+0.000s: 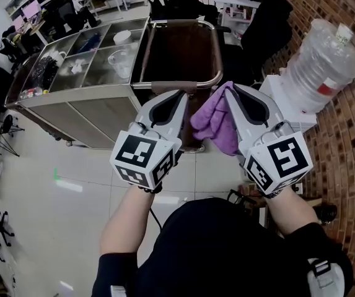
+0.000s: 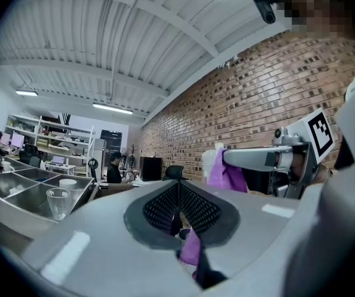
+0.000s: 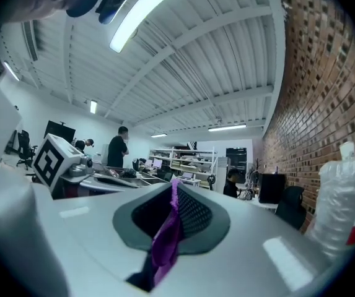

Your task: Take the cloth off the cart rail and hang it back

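Hanging from the clenched right gripper (image 1: 230, 90), the purple cloth (image 1: 215, 125) sits above the near end of the cart rail (image 1: 217, 48), with the left gripper (image 1: 185, 96) just beside it. Left gripper view: its jaws are pressed together. Right gripper view: the cloth is pinched between the pads

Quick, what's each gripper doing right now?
Left gripper: closed, pinching an edge of the purple cloth.
Right gripper: closed on the purple cloth.
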